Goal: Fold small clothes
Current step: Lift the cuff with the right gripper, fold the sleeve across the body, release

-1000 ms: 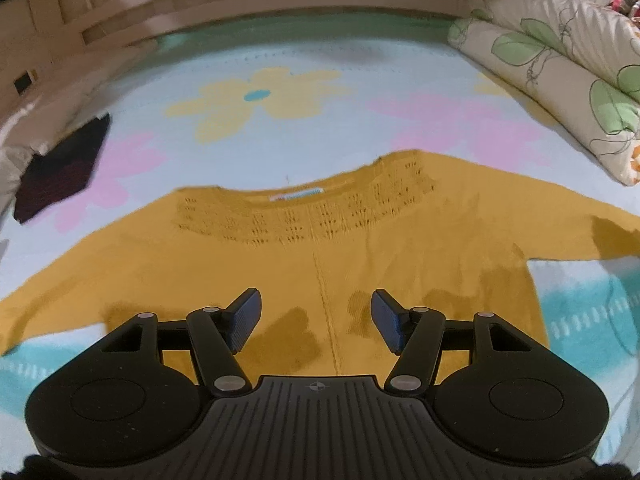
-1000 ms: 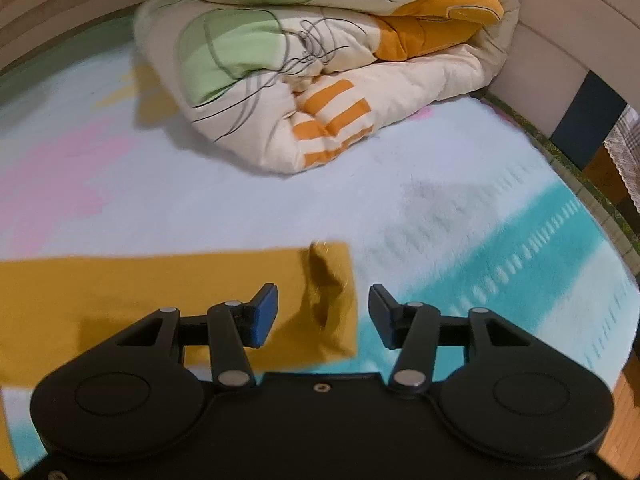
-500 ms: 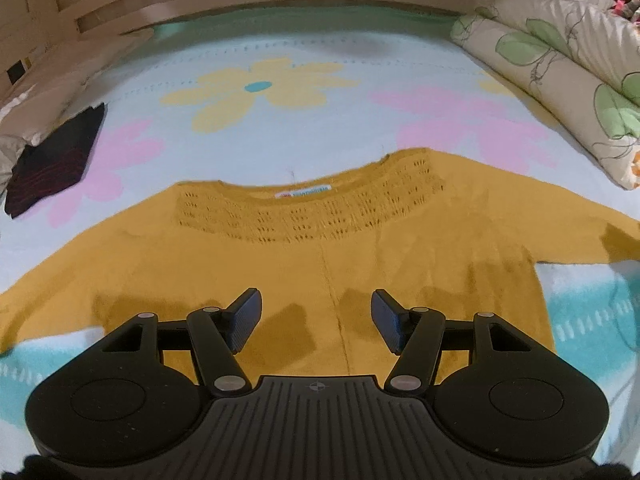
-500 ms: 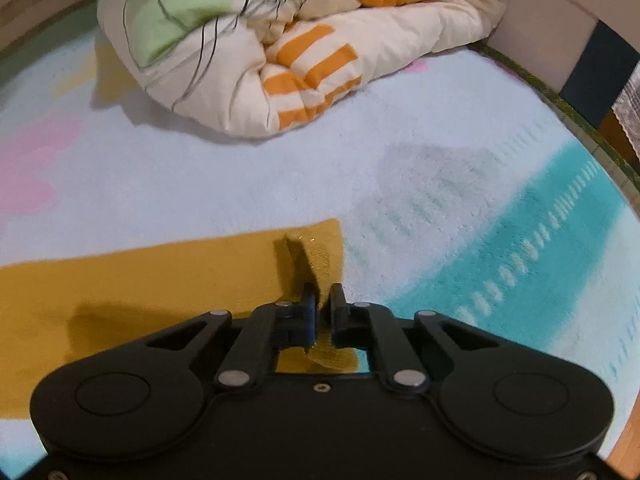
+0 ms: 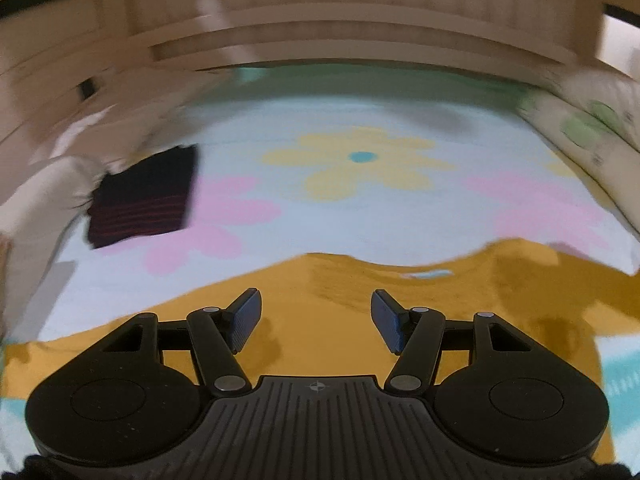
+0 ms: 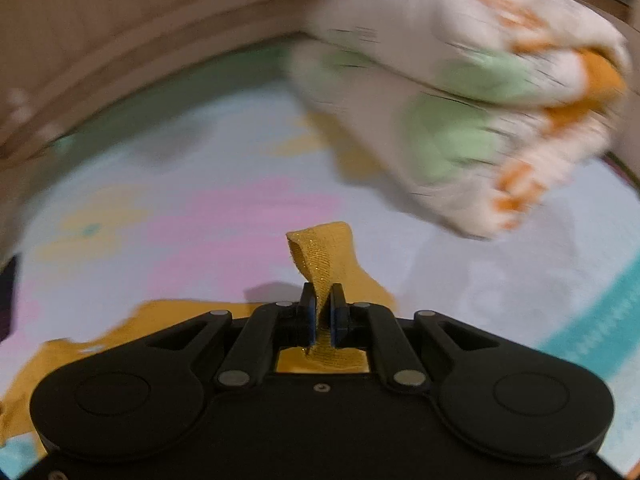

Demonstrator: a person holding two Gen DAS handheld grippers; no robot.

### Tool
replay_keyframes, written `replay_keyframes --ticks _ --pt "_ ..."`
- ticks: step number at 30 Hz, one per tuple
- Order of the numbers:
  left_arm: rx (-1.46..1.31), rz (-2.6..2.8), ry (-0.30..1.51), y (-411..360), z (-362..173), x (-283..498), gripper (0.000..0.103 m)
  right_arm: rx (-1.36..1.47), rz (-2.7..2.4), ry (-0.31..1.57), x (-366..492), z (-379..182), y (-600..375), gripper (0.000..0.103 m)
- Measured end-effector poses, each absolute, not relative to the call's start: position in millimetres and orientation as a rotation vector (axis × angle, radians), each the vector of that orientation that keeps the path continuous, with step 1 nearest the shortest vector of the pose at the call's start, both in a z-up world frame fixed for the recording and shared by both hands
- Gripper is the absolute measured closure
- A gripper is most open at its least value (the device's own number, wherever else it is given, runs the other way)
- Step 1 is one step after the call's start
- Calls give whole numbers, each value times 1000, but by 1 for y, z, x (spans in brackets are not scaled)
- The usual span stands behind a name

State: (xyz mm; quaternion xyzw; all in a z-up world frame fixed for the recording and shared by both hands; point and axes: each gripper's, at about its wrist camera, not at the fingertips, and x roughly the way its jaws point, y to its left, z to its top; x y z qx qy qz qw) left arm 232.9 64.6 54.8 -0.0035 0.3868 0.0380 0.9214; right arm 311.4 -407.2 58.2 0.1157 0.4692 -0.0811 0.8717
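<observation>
A mustard-yellow knit sweater [image 5: 320, 344] lies spread flat on the flowered bed sheet [image 5: 360, 208]. My left gripper [image 5: 316, 320] hangs open above the sweater's left shoulder, with nothing between its fingers. In the right wrist view my right gripper [image 6: 322, 314] is shut on the cuff end of the sweater's sleeve [image 6: 324, 256]. The cuff stands up beyond the pads, lifted off the sheet. The sweater's body [image 6: 72, 356] trails away to the lower left. Both views are blurred by motion.
A folded dark striped garment [image 5: 144, 196] lies at the sheet's left edge beside a beige cushion [image 5: 36, 196]. A rolled quilt with green and orange print [image 6: 480, 100] lies at the right. A wooden headboard [image 5: 340, 36] borders the far side.
My right gripper shut on the sleeve cuff and lifted it up and toward the left. My left gripper, still open, slid left from the sweater's middle to its left shoulder.
</observation>
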Motion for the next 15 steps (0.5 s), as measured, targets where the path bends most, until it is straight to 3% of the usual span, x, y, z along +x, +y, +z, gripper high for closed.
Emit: replay_keyframes --ticks 7,15 --pt "32 206 784 108 58 244 44 246 86 999 336 75 -271 91" --pt "-45 294 832 148 51 250 44 201 312 1070 351 45 -126 91"
